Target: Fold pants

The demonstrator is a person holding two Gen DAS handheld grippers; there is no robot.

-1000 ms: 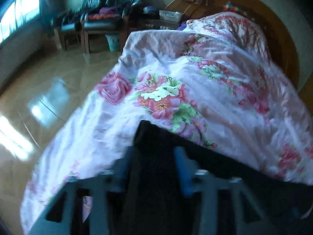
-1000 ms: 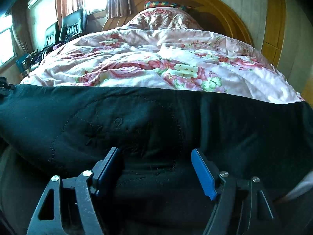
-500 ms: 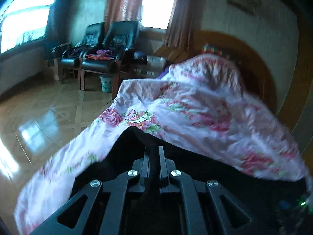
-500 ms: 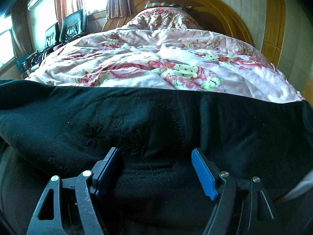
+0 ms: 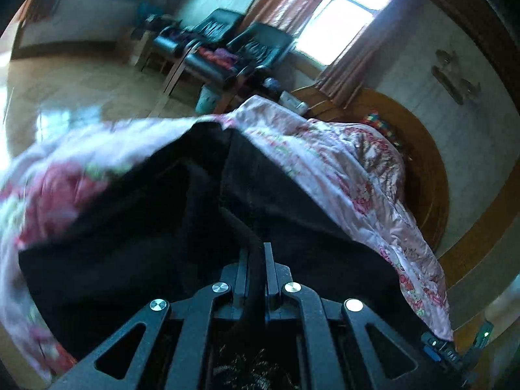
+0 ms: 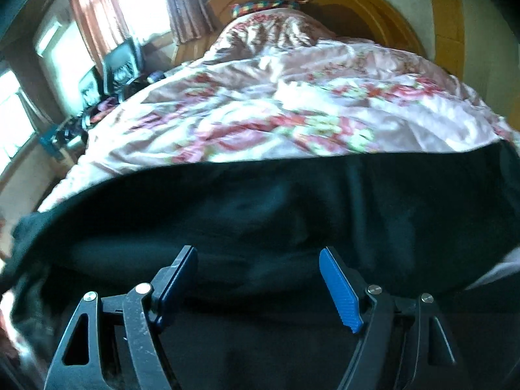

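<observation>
Black pants (image 5: 156,227) lie across the foot of a bed on a pink floral quilt (image 5: 341,169). My left gripper (image 5: 256,260) is shut on a fold of the pants and holds it lifted, so the cloth drapes down from the closed fingers. In the right wrist view the pants (image 6: 276,214) fill the lower half, spread over the quilt (image 6: 292,120). My right gripper (image 6: 260,279) is open, its blue pads (image 6: 339,289) wide apart just above the black cloth, holding nothing.
A curved wooden headboard (image 6: 357,3) stands at the far end of the bed. Black armchairs (image 5: 247,48) with clothes stand by the windows. A glossy tiled floor (image 5: 58,97) lies left of the bed. My right gripper shows at the lower right of the left wrist view (image 5: 455,351).
My left gripper closed on the pants and has lifted and tilted with the cloth. The right gripper stayed open and shifted slightly; the pants bunched up in front of it.
</observation>
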